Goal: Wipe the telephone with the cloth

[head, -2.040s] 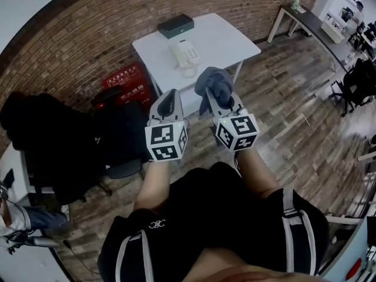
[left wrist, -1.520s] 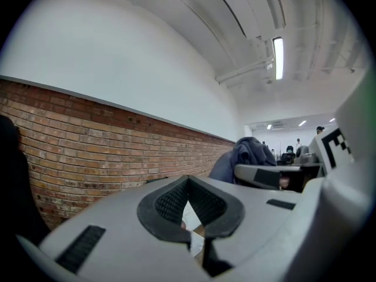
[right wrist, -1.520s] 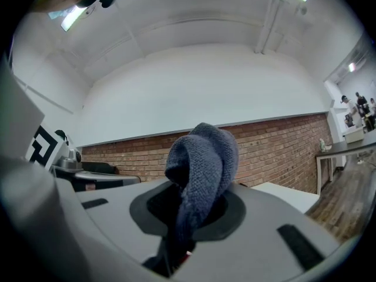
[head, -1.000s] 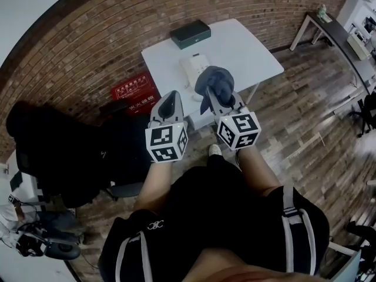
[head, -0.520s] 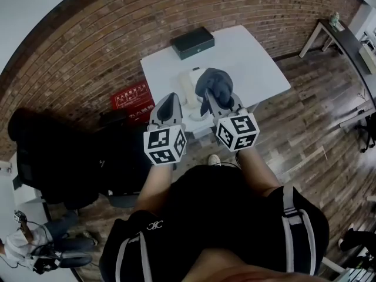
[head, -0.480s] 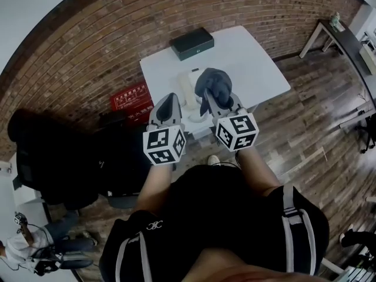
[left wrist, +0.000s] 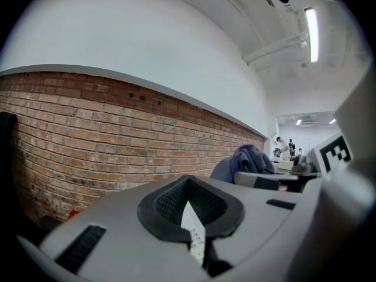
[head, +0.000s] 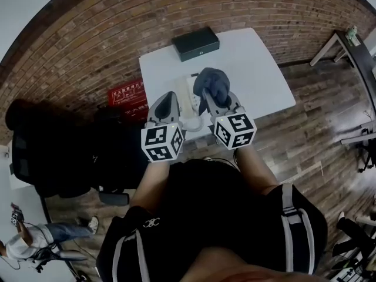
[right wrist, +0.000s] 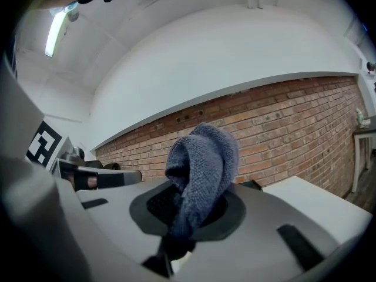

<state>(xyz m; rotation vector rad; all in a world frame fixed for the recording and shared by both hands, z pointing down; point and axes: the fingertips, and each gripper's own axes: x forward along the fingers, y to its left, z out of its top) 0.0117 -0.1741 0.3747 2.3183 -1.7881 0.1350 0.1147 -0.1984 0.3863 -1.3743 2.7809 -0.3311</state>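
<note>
A white telephone (head: 188,96) lies near the front edge of the white table (head: 252,69), mostly hidden behind my two grippers. My right gripper (head: 210,96) is shut on a grey-blue cloth (head: 212,82), which bunches up above the jaws (right wrist: 202,166). It hovers over the telephone's right side. My left gripper (head: 167,100) is shut with nothing in it, level with the right one and just left of the telephone. In the left gripper view the jaws meet (left wrist: 189,201), and the cloth (left wrist: 249,159) shows to the right.
A dark green box (head: 195,42) sits at the table's back edge by the brick wall (head: 88,46). A red crate (head: 126,93) stands on the floor left of the table. Dark chairs (head: 47,151) fill the left side. A person (head: 29,239) is at the lower left.
The table and telephone have drawn closer and now lie directly under the grippers. Both grippers keep the same pose, with the cloth still held in the right one.
</note>
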